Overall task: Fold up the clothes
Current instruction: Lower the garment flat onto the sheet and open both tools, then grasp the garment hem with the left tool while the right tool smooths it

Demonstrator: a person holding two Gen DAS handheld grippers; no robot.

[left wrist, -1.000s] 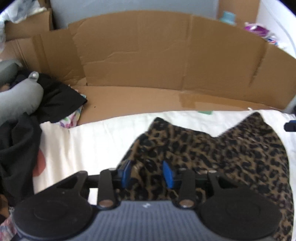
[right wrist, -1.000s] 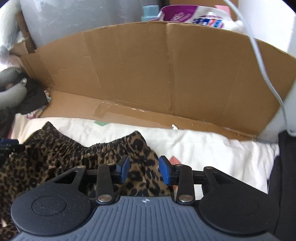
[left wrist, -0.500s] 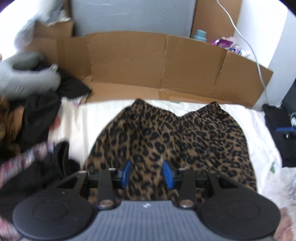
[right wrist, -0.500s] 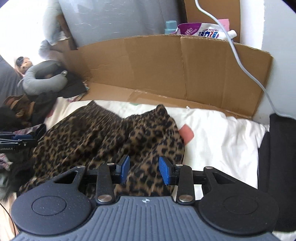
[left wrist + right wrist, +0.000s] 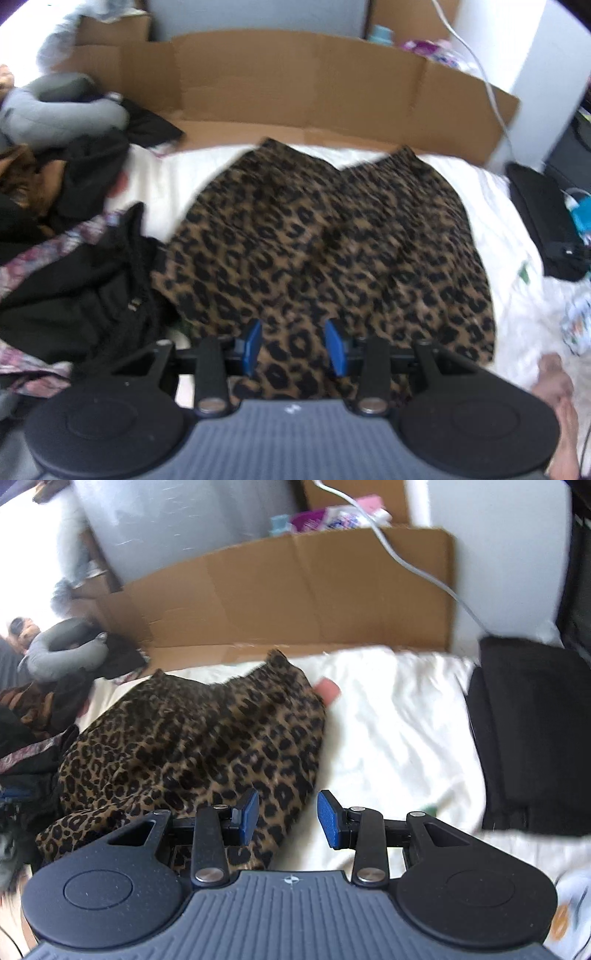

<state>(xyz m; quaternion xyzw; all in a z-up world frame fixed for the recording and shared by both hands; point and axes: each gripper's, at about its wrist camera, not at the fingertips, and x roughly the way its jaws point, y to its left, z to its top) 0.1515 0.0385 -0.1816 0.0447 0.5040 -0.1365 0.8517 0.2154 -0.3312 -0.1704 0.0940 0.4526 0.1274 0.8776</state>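
The left gripper (image 5: 293, 345) has its blue tips spread apart over the near edge of the leopard skirt (image 5: 332, 243). It pinches nothing. The right gripper (image 5: 287, 818) is spread open too, above the skirt's right edge, where the cloth meets the white sheet (image 5: 399, 720). The skirt lies mostly flat on the sheet, likely so it can be folded. A heap of dark clothes (image 5: 81, 266) waits on the left, and brown cardboard (image 5: 295, 81) stands up behind the bed.
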